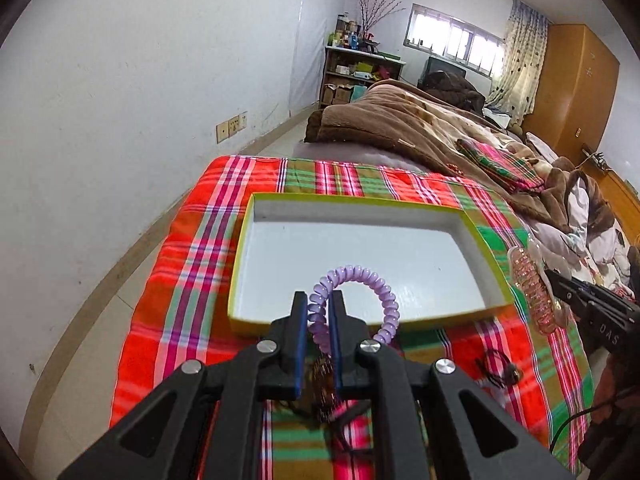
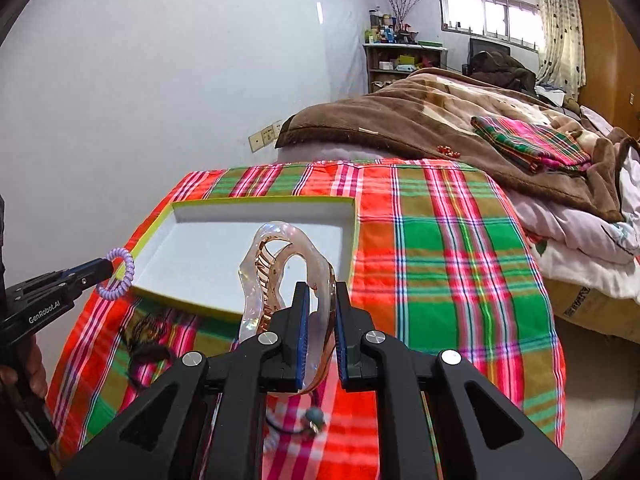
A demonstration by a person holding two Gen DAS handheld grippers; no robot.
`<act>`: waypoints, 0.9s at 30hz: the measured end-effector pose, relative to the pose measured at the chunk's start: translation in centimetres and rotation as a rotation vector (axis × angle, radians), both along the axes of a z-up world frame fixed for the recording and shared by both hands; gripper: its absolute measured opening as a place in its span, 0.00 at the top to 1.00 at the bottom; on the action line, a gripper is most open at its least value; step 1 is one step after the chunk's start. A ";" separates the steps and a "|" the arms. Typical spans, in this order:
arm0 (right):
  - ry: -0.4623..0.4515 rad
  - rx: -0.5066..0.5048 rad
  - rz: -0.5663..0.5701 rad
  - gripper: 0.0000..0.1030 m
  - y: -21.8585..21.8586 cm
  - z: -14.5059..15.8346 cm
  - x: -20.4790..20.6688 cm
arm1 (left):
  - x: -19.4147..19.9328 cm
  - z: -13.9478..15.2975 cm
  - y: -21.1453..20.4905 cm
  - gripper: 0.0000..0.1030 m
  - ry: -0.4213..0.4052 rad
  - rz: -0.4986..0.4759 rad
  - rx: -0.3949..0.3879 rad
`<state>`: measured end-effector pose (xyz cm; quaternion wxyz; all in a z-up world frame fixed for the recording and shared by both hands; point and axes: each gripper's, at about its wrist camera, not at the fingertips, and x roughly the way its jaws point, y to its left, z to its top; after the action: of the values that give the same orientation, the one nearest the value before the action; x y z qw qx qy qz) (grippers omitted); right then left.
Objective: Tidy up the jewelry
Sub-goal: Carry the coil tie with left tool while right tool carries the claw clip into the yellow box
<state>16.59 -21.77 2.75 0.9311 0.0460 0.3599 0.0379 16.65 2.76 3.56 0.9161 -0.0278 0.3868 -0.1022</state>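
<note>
The left gripper is squeezed on a purple coil band, held above the near edge of the yellow box. The right gripper is clamped on a clear pink hair claw. Each should be lowered over the white floor, then let go gently. The band is springy and looped.
</note>
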 end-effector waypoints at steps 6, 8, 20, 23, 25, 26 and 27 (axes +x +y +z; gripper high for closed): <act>0.007 -0.024 0.008 0.89 0.9 -0.5 2.8 | 3.0 -0.9 0.4 0.89 0.014 0.016 -0.014; 0.013 -0.027 0.008 0.89 1.1 -0.7 3.8 | 4.0 -1.2 0.5 0.89 0.019 0.020 -0.024; 0.059 -0.050 -0.014 0.89 0.9 -2.5 8.3 | 8.4 -3.8 0.4 0.89 0.068 0.029 -0.014; 0.073 -0.044 -0.020 0.89 0.8 -2.9 9.2 | 9.3 -4.2 0.4 0.89 0.074 0.027 -0.007; 0.079 -0.041 -0.022 0.89 0.8 -3.1 9.7 | 9.8 -4.4 0.4 0.89 0.074 0.029 0.000; 0.085 -0.044 -0.026 0.89 0.8 -3.3 10.0 | 10.0 -4.5 0.4 0.89 0.079 0.030 0.005; 0.088 -0.046 -0.029 0.89 0.9 -3.4 10.2 | 10.1 -4.5 0.3 0.89 0.079 0.028 0.008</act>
<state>26.83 -20.90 -0.67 0.9157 0.0313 0.4005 0.0139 26.75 3.10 -0.96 0.9016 -0.0337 0.4225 -0.0865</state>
